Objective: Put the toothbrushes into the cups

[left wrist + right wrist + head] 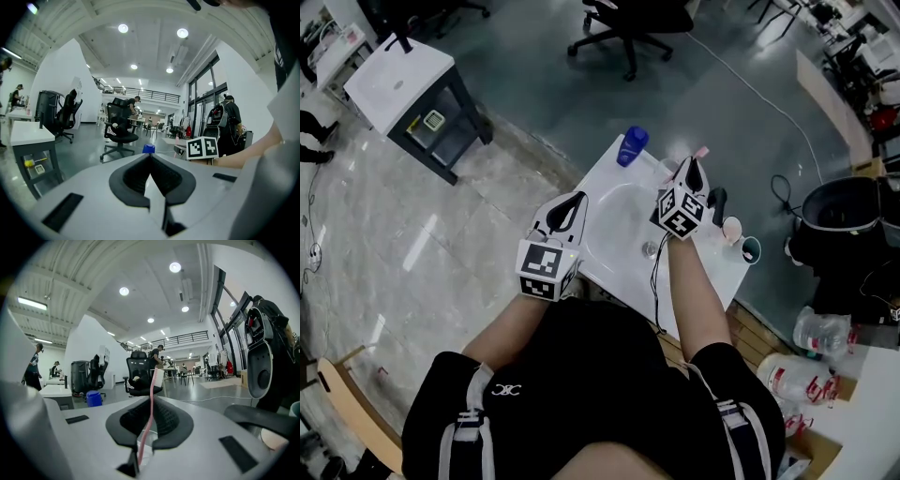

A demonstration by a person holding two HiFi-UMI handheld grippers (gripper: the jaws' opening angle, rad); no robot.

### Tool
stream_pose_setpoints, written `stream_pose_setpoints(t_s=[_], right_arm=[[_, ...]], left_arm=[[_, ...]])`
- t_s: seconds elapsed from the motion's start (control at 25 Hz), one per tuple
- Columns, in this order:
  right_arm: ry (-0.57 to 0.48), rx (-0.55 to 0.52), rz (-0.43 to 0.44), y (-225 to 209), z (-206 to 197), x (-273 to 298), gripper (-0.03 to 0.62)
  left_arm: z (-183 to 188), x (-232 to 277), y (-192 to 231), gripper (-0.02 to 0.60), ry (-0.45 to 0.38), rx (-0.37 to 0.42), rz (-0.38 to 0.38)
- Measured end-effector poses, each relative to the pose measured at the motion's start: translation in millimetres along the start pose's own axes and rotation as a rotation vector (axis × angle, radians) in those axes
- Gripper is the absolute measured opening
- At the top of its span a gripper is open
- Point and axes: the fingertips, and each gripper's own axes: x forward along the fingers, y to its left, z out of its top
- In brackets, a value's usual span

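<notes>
In the head view my right gripper [692, 165] is shut on a pink toothbrush [700, 151] above the far part of the white table [609, 267]. The right gripper view shows the toothbrush [150, 413] standing up between the closed jaws of that gripper [151, 399], its white head on top. A pink cup [732, 228] and a teal cup [752, 249] stand at the table's right edge, right of the gripper. My left gripper [577, 199] hovers over the table's left edge. Its jaws [150, 155] are shut with nothing between them.
A blue bottle [632, 145] stands at the table's far corner. A dark object [717, 199] lies near the cups. A black bin [844, 211] is to the right, a white cabinet [398, 80] to the far left, and an office chair [628, 28] beyond.
</notes>
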Motion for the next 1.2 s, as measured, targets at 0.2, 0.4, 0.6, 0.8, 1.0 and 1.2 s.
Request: stream_pose_setpoints(t_s=[0.2,0.4,0.6,0.8,1.0,1.2], right_arm=[[0.068,-0.025,-0.003,0.7,-22.1,0.9,0.038],[0.124,-0.032,0.004,3.2,-43.3,-7.8,0.045],[0.199,-0.021,0.041,6.2,-59.7,-15.9,0.133],[0.228,-0.016,0.056,10.0,-66.2,-28.4,0.166],[0.189,-0.009,0.081,14.3,-49.5,-50.7,0.167],[0.107,-0.057,0.136,19.2,-8.1,-92.7,0.121]], left_arm=[[-2.4,3.5,0.2,0.012,0.007,0.003,-0.005],[-4.4,1.5,-1.2,0.012,0.009,0.009,-0.008],[0.0,-4.0,-5.7,0.012,0.003,0.017,-0.012],[1.5,-11.4,-10.6,0.012,-0.004,0.025,-0.02],[8.4,-17.3,-19.7,0.012,-0.021,0.038,-0.034],[15.9,-17.4,-42.7,0.012,-0.033,0.054,-0.071]])
